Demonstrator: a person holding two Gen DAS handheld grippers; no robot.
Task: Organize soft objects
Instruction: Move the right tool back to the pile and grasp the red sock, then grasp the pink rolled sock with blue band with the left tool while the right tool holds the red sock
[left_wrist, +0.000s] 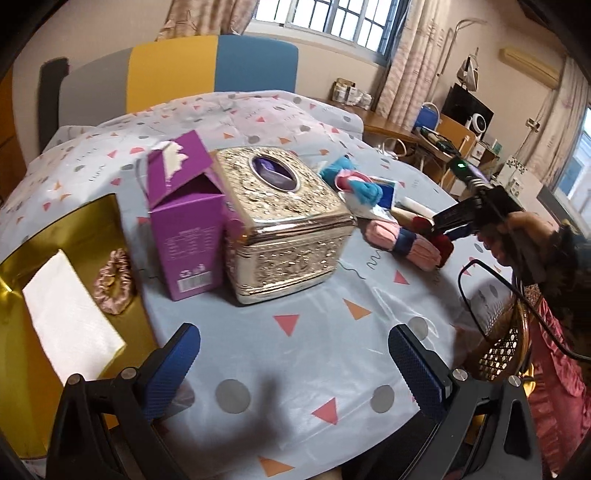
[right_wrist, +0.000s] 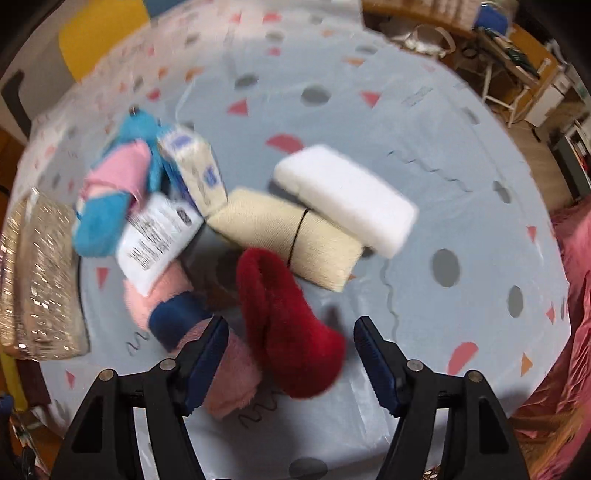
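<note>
A pile of soft things lies on the table. In the right wrist view a dark red furry piece (right_wrist: 288, 325) lies between the open jaws of my right gripper (right_wrist: 290, 349). Beside it are a pink towel with a navy band (right_wrist: 173, 314), a cream roll (right_wrist: 284, 236), a white pad (right_wrist: 347, 195), a blue-and-pink plush (right_wrist: 114, 192) and tissue packs (right_wrist: 192, 170). My left gripper (left_wrist: 291, 365) is open and empty over bare tablecloth. A pink scrunchie (left_wrist: 112, 280) and a white napkin (left_wrist: 70, 317) lie in a gold tray (left_wrist: 92, 218). My right gripper (left_wrist: 458, 225) also shows in the left wrist view.
An ornate silver tissue box (left_wrist: 284, 221) and an open purple carton (left_wrist: 188, 225) stand mid-table. A wicker chair back (left_wrist: 506, 336) and a black cable (left_wrist: 469, 295) are at the table's right edge. A desk with clutter stands beyond.
</note>
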